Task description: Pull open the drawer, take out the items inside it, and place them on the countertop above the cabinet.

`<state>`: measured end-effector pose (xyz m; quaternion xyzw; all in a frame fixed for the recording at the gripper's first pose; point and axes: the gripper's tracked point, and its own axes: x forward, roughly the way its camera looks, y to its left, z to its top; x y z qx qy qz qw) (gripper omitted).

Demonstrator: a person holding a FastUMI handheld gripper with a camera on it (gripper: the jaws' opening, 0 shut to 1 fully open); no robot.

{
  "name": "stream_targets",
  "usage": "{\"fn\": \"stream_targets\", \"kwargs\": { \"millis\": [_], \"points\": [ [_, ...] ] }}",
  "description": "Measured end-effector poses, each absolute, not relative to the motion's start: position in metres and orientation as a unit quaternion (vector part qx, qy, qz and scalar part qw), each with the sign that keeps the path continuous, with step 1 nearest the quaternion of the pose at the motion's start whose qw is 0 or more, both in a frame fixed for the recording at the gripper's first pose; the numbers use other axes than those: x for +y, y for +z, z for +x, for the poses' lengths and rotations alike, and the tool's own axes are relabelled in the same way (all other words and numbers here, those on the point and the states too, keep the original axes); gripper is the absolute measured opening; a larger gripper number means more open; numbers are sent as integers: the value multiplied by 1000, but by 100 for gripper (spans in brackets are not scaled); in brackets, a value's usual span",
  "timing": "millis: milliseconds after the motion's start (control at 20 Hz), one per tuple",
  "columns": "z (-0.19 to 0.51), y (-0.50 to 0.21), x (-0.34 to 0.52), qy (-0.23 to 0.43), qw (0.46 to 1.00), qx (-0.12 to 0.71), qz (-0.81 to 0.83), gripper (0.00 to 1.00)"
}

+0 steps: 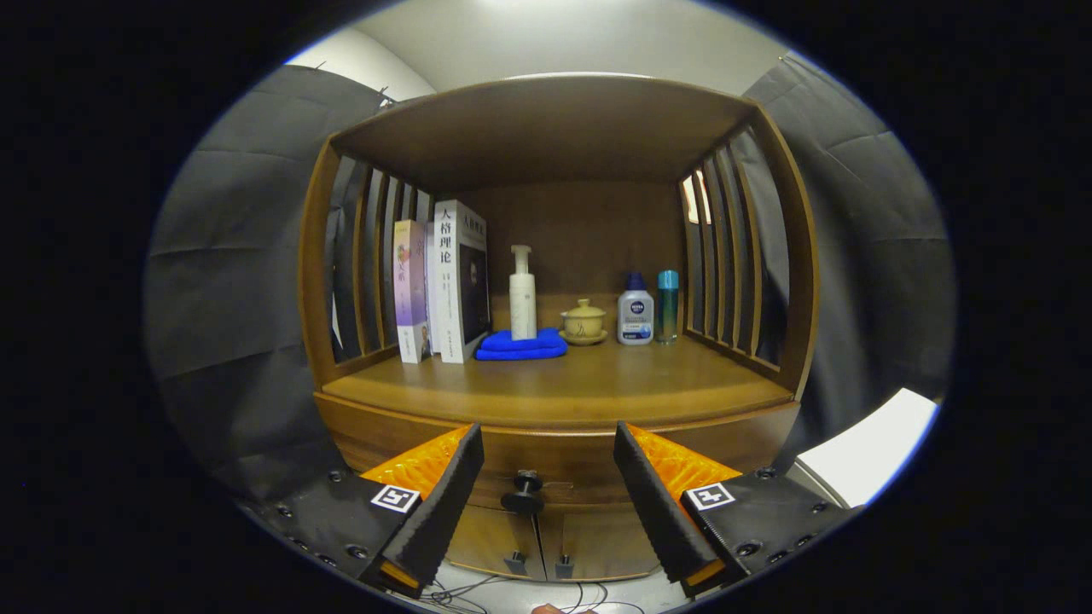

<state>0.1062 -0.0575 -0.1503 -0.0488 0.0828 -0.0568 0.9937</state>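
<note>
Tool [546, 486] spread wide, empty — drawer knob [525, 492] between its fingers, off-centre — closing may clip it and slip.

Two books [444, 281] stand upright at the left of the shelf, against the slatted side. Next to them lies a folded blue cloth [520, 345] with a white pump bottle [522, 294] standing on it. A small lidded ceramic cup [583, 322] sits on its saucer to the right, then a white bottle with a blue cap [635, 311] and a slim teal bottle [667, 305] just beside it.
</note>
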Motion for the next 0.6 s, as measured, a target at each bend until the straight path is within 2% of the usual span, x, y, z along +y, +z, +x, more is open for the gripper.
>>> {"fn": "stream_targets", "kwargs": {
  "millis": [600],
  "points": [
    [143, -231, -65, -82, 982, 126, -115, 97]
  ]
}}
